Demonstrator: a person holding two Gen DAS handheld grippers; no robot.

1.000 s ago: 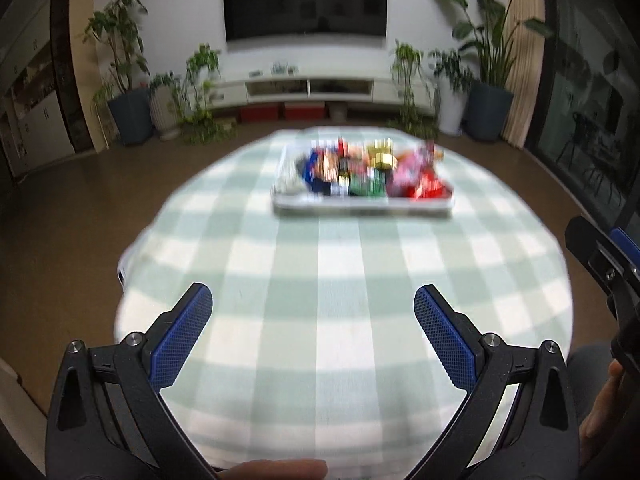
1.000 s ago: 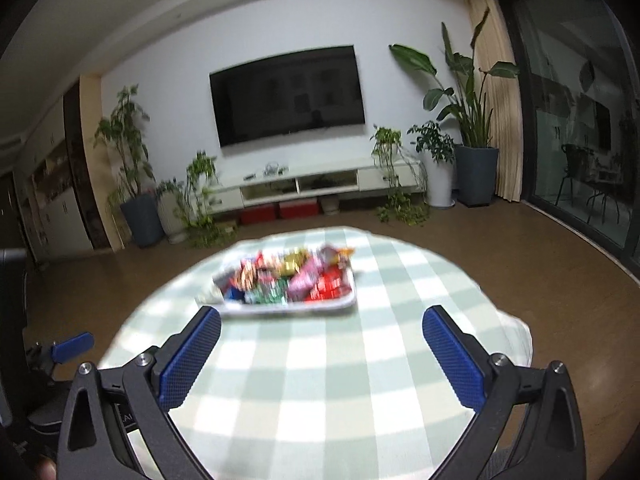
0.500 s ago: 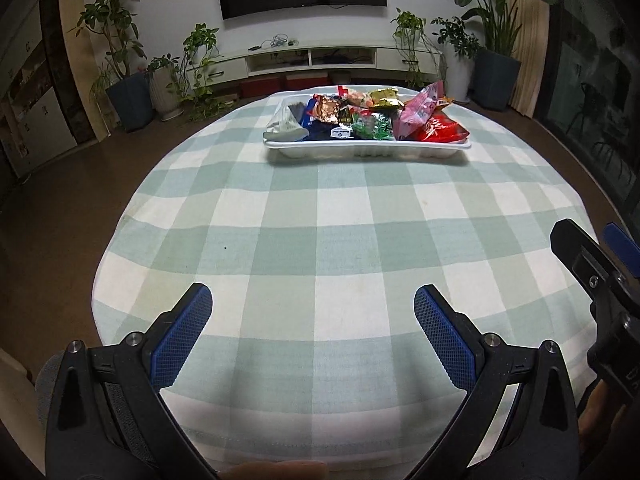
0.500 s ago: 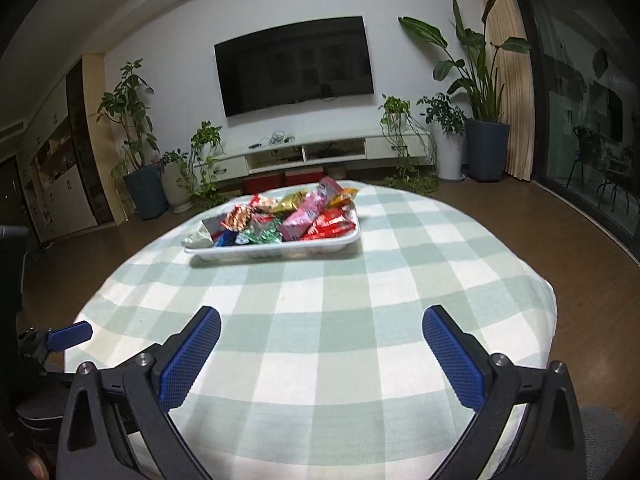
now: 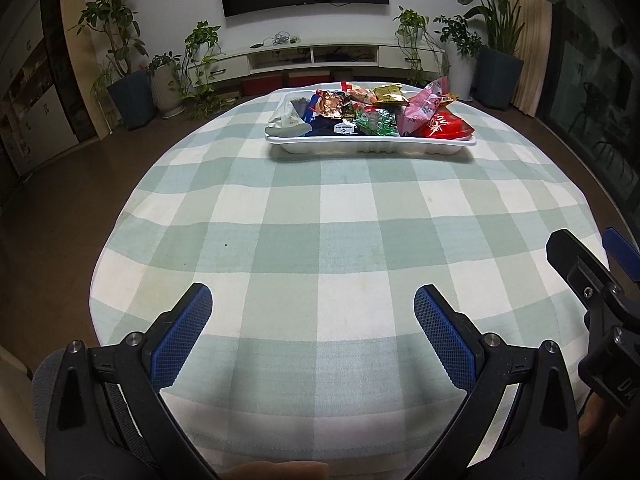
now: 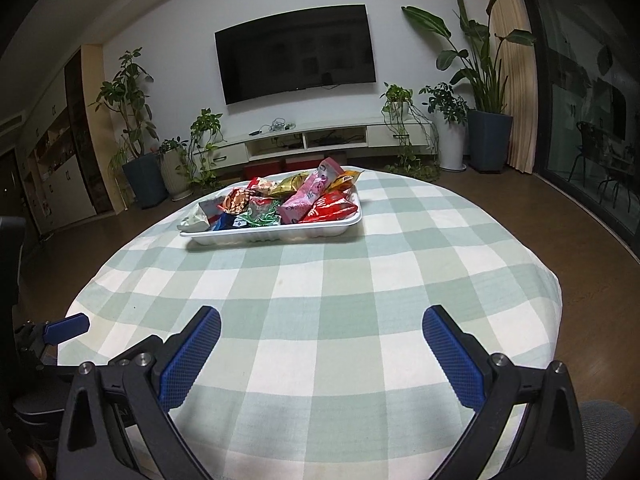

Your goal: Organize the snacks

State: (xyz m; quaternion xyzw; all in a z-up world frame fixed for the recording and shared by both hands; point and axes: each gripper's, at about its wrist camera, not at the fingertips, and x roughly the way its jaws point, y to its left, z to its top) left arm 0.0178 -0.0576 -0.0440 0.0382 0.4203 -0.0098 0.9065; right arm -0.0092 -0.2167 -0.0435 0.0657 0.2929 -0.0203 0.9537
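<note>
Biggest thing here is the round worktop [image 5: 320, 240] under a green-and-white checked cloth, bare over most of its near side. Toward the far edge sits a white tray [image 5: 370, 145], and that's where all the snacks are: a loose heap of packets, overlapping and leaning on each other. In the pile I can pick out a long pink packet [image 6: 310, 196] lying tilted across the top, a red packet [image 6: 332, 209] at the right end, a green packet [image 6: 262, 216] in the middle, a gold packet [image 5: 387, 93] at the back and a pale grey-white packet [image 5: 286, 120] hanging over the left rim.

Both tools sit low at the near edge, well apart from the tray. The left hand-held gripper [image 5: 312, 320] is spread wide with nothing between its blue pads, and the right hand-held gripper [image 6: 322, 340] is the same, wide and empty.

My read: sorting hasn't started and the step in hand is the reach in. To do it well I'd go for whatever sits on top first, probably the pink one, since pulling a buried packet would drag its neighbours out. Come in along the packet's short side and pinch a flat sealed edge, not the puffy middle, because foil is slippery and crushes easily. The tray looks light, so the other hand-held gripper steadying its rim seems smart.
</note>
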